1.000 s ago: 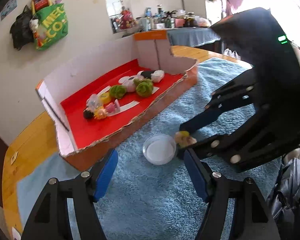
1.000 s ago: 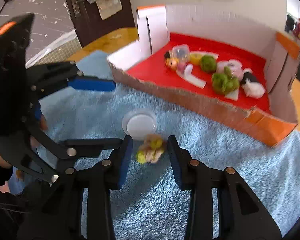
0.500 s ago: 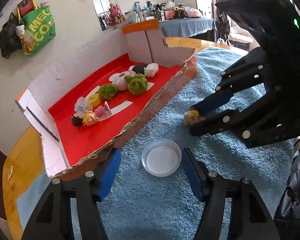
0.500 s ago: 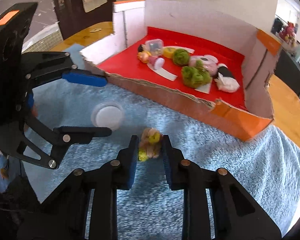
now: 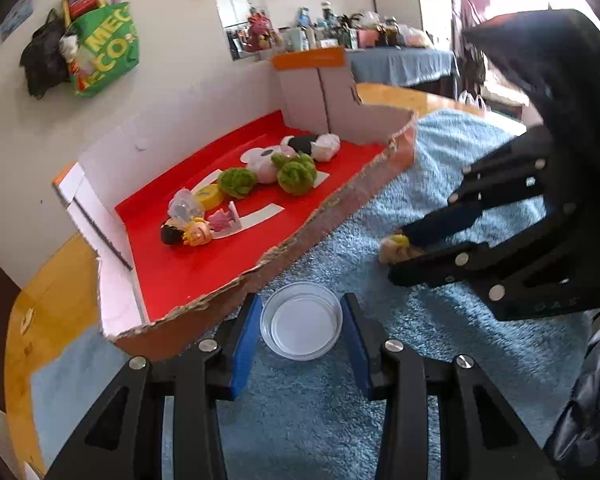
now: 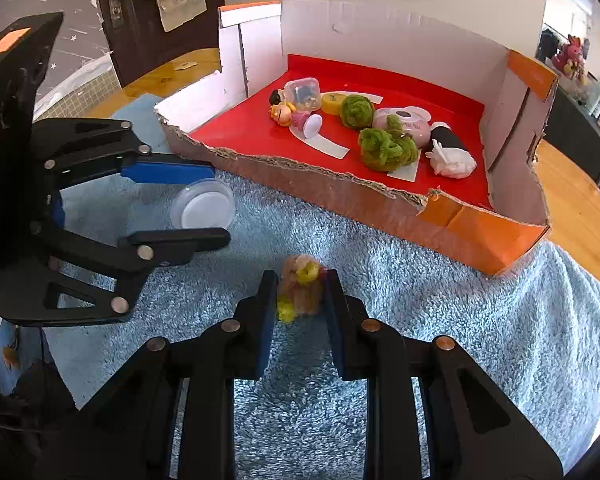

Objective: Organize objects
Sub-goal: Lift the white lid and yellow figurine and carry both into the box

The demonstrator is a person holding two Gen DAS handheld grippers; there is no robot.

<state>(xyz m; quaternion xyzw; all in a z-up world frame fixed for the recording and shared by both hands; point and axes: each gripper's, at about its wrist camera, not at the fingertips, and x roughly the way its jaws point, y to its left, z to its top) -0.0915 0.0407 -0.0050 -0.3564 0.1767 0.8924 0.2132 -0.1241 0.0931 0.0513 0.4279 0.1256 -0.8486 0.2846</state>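
Note:
A clear round plastic lid (image 5: 302, 327) lies on the blue fluffy towel (image 5: 380, 380), just in front of the torn cardboard box (image 5: 300, 236). My left gripper (image 5: 301, 300) straddles it. Its jaws are closing and both blue pads touch the lid's rim. The right wrist view shows the same lid (image 6: 202, 210) tilted between the left gripper's (image 6: 220, 204) fingers. My right gripper (image 6: 301, 278) is shut on a small tan and yellow fuzzy toy (image 6: 300, 288) at towel level. In the left wrist view that toy (image 5: 396, 246) sticks out from the right gripper (image 5: 398, 254).
The box's red floor (image 6: 260, 140) holds several small things: green yarn balls (image 6: 384, 148), doll figures (image 6: 282, 112), a yellow disc, a pink case and a white wad. The box's torn front wall (image 6: 300, 188) faces me. A wooden table (image 6: 572, 184) lies under the towel.
The left gripper has moved forward until the lid sits between its fingers, and the fingers have narrowed onto it. The right gripper has shut on the fuzzy toy.

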